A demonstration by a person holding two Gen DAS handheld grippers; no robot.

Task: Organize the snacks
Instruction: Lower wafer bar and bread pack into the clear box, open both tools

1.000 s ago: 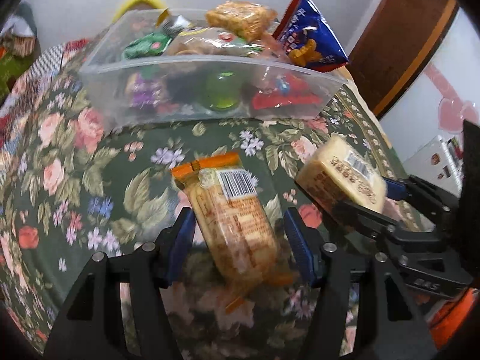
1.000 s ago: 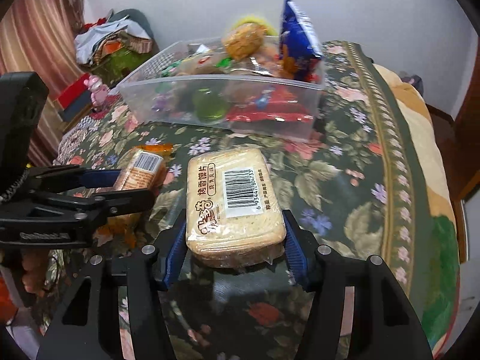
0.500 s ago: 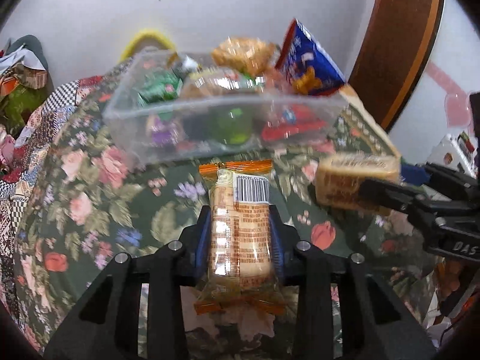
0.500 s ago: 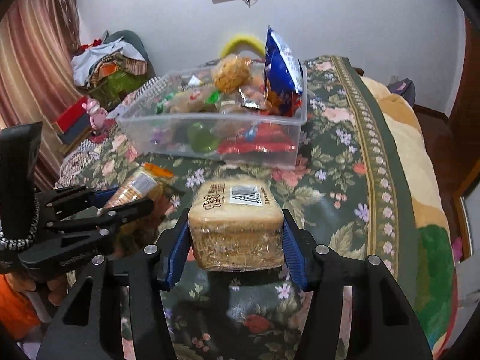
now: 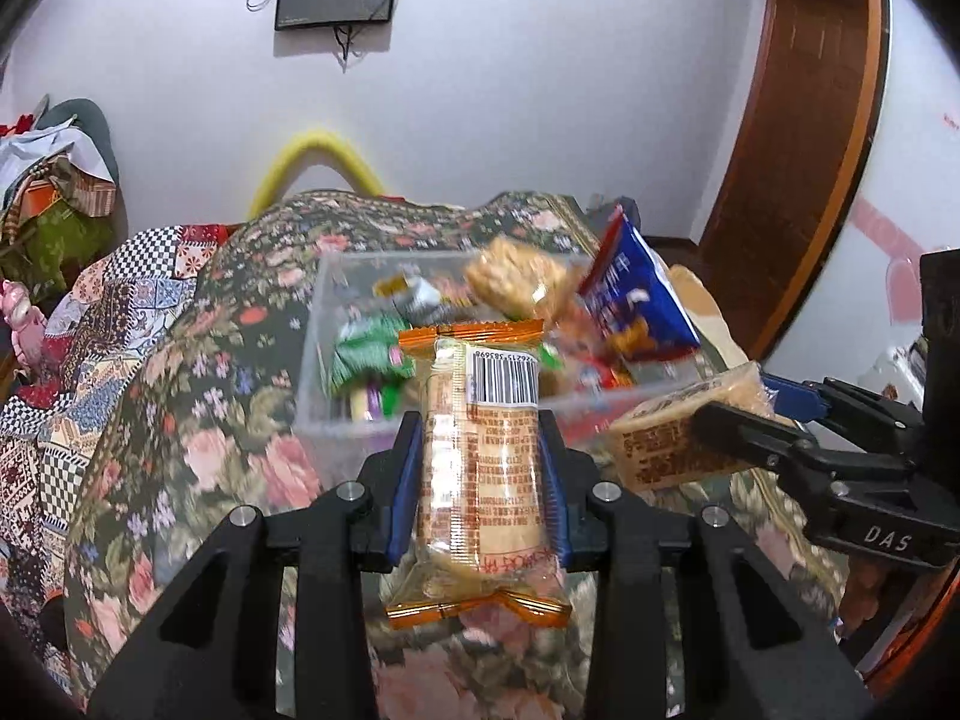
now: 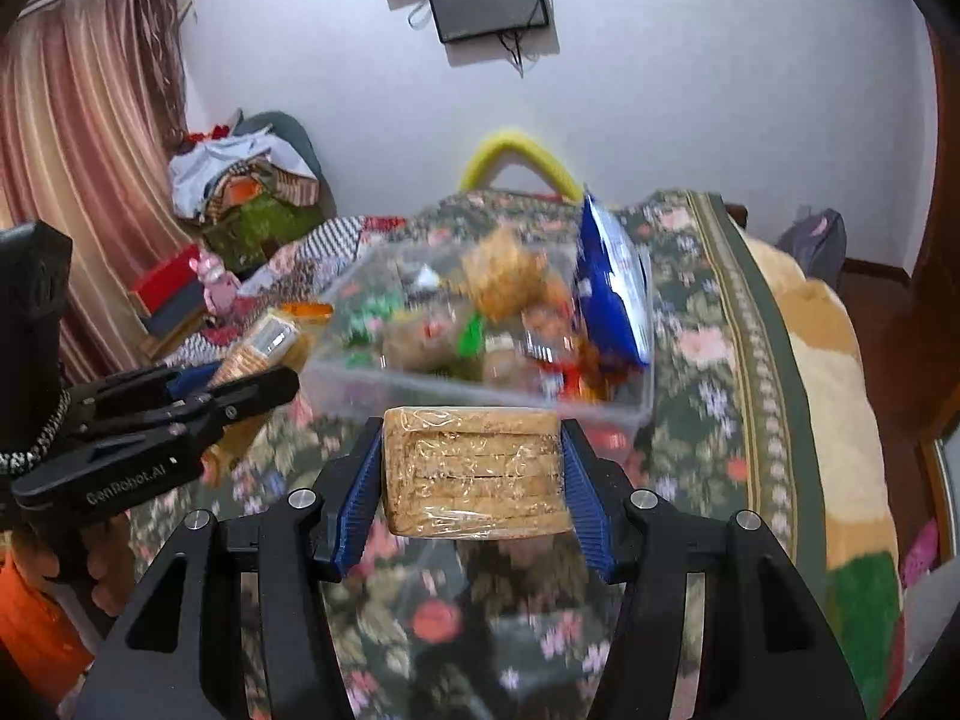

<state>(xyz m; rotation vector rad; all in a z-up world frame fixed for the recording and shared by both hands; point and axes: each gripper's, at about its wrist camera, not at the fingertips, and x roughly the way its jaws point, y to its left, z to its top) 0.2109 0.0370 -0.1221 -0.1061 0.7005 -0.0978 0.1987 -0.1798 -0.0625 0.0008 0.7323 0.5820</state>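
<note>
My left gripper is shut on an orange-ended biscuit pack with a barcode, held in the air just in front of the clear plastic bin. The bin holds several snacks, among them a blue chip bag. My right gripper is shut on a wrapped block of toasted bread slices, also lifted before the bin. The right gripper and its block show at the right of the left wrist view. The left gripper with its pack shows at the left of the right wrist view.
The bin stands on a bed with a dark green floral cover. A patchwork quilt and piled clothes lie to the left. A brown door stands at the right, a yellow hoop behind the bed.
The left gripper closed on the biscuit pack and lifted it off the bed cover. Both grippers rose with their snacks and tilted up, so the bin now sits lower in both views.
</note>
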